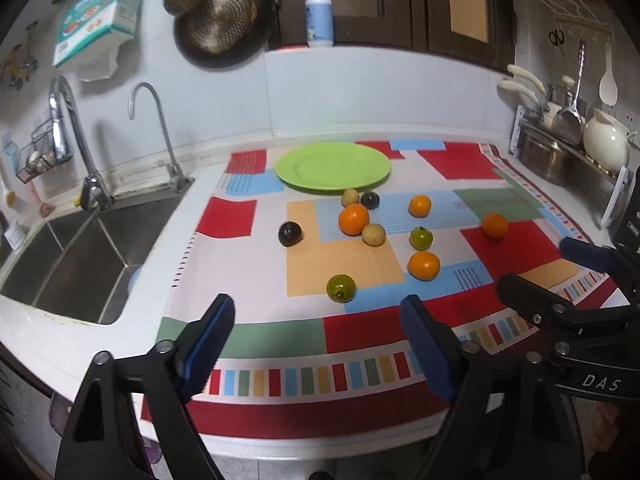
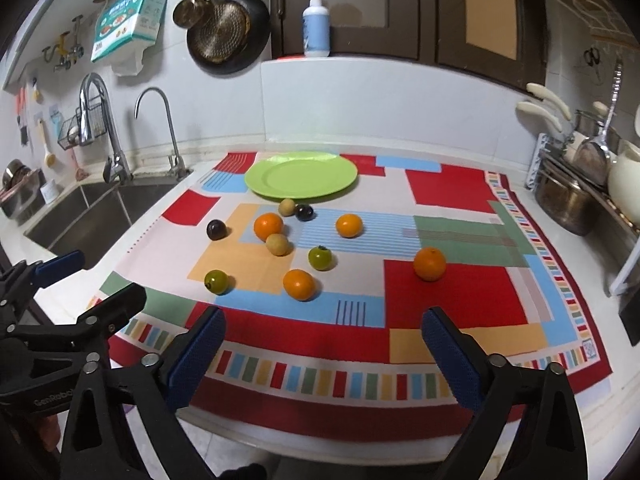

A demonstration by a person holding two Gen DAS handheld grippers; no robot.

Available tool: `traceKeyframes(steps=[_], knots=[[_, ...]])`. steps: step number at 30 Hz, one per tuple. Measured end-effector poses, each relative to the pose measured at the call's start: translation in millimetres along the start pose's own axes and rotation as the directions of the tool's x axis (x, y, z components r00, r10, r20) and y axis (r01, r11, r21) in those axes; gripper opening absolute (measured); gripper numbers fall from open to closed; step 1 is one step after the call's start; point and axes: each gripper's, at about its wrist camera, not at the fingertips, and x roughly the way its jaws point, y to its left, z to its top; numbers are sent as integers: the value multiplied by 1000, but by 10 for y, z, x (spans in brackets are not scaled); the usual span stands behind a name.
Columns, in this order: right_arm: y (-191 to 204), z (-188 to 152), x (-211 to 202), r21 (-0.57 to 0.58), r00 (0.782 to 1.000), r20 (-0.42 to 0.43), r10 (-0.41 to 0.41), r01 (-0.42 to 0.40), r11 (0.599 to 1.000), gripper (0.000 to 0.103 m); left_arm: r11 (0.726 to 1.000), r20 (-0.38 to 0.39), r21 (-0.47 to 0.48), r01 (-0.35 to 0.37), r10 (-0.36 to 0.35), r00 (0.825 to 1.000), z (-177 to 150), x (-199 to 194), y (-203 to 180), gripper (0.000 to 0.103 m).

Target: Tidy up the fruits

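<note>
Several fruits lie loose on a patchwork cloth: oranges, green tomatoes, dark plums and tan longans. An empty green plate sits behind them. My left gripper is open and empty above the cloth's near edge. My right gripper is open and empty, to the right of the left one.
A steel sink with two faucets lies left of the cloth. A dish rack with a pot and white jug stands at the right. Pans hang on the back wall; a soap bottle stands on the ledge.
</note>
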Motion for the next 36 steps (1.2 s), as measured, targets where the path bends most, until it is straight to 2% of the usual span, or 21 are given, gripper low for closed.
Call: traceKeyframes(steps=[6,11,14,22,25,28,36], knots=[[49,65,352,-4,997,-69,43,-43,999,86,999,-67,29,42,-40,997,51,318,-2,69],[39,107,648,15,988,-135,73,-72,997,79,996,-121,52,78,-71,990,83,560,9,64],[26,141,831,27,980,-180,84,-81,996,74,990,-171,41,135,-126,977,104,730,42,62],[22,153,1180,41,958,-264,109,-102,994,65,979,-251,30,200,-186,950,127,1060,32,54],[10,152,1254,46,952,-281,121,-112,993,61,976,-272,25,216,-201,941,124,1134,12,51],[11,159,1301,38,949,-290,122,-116,993,59,974,-292,22,225,-209,933,138,1211,7,43],[31,187,1375,30,943,-301,143,-140,990,51,971,-312,10,237,-223,924,174,1306,16,32]])
